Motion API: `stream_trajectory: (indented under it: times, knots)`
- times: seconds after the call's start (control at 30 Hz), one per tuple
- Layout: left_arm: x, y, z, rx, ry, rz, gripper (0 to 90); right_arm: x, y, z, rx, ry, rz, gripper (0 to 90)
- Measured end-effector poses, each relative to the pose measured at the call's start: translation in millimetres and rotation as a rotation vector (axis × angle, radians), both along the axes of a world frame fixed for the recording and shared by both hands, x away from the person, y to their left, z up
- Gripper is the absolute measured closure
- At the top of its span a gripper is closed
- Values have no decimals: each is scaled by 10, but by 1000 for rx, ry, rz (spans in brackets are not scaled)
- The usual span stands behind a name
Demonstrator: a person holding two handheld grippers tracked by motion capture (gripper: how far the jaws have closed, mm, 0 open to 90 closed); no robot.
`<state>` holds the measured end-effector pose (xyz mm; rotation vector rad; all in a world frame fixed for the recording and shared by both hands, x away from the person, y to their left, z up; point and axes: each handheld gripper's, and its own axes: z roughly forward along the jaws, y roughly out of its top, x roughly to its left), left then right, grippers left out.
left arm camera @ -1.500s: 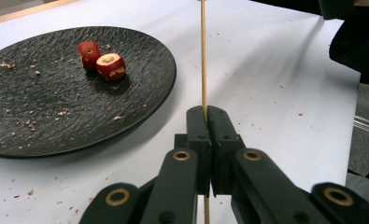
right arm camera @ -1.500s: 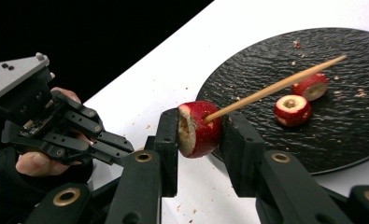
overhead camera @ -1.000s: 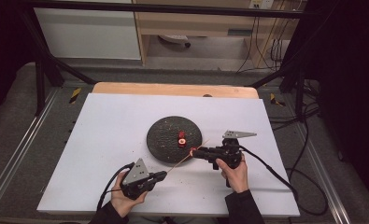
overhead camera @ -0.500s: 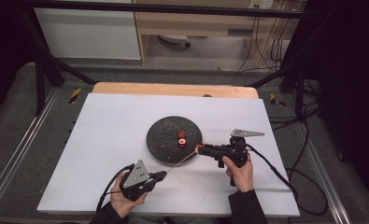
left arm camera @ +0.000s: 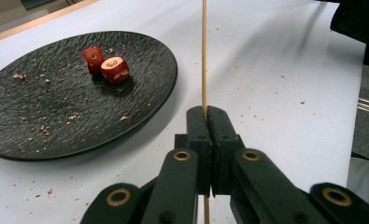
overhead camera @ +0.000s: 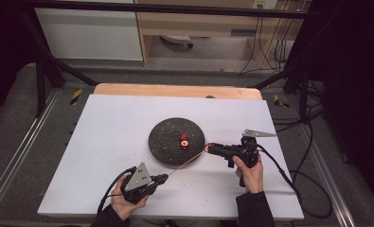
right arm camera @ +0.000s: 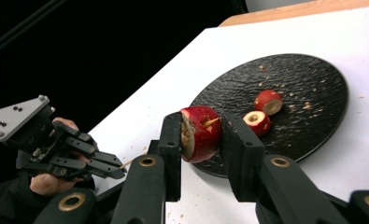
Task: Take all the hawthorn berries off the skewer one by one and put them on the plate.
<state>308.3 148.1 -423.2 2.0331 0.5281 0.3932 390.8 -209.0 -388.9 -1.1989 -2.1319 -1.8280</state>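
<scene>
A person at a white table (overhead camera: 104, 123) threads fruit onto a skewer: the left gripper (left arm camera: 205, 135), low in the left gripper view, has its jaws clenched flat on a thin wooden skewer (left arm camera: 203, 56) that runs straight up the middle of that frame, while the right gripper (right arm camera: 201, 133), at the centre of the right gripper view, grasps a red fruit piece (right arm camera: 200, 131) between its jaws, the skewer's tip just poking out of the cut face. In the high view the skewer spans the lower middle of the frame, from the left gripper (overhead camera: 160, 178) up and right to the right gripper (overhead camera: 208, 149), beside the lower right rim of a black plate (overhead camera: 165, 142). Two more red pieces (right arm camera: 262, 110) lie on the plate in the upper right of the right gripper view, among crumbs. The step in hand appears to be pushing the piece along the stick. To do it well, the push likely needs to run in line with the skewer, the left grip held firm so the stick neither slides nor bows, and the right jaws squeezing only enough to steer, since soft flesh could split or crumble under too much pressure.
</scene>
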Motion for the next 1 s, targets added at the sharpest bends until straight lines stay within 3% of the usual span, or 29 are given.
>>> stream_trajectory:
  times: [0.1, 0.23, 0.4, 0.5, 1.0]
  knots:
    - [4, 20, -19, 9, 6, 3, 887, 0, -69, 7, -9, -12, -41, 714]
    - [17, 44, -28, 8, 11, 11, 886, -6, -215, 14, 16, -10, -84, 714]
    - [41, 91, -15, 4, 19, 31, 886, -6, -311, 10, -27, -21, -140, 714]
    - [56, 115, 0, -3, 23, 43, 885, -5, -311, 2, -52, -25, -146, 714]
    - [242, 373, 29, -54, 61, 190, 884, 60, 116, 20, -139, -49, -107, 711]
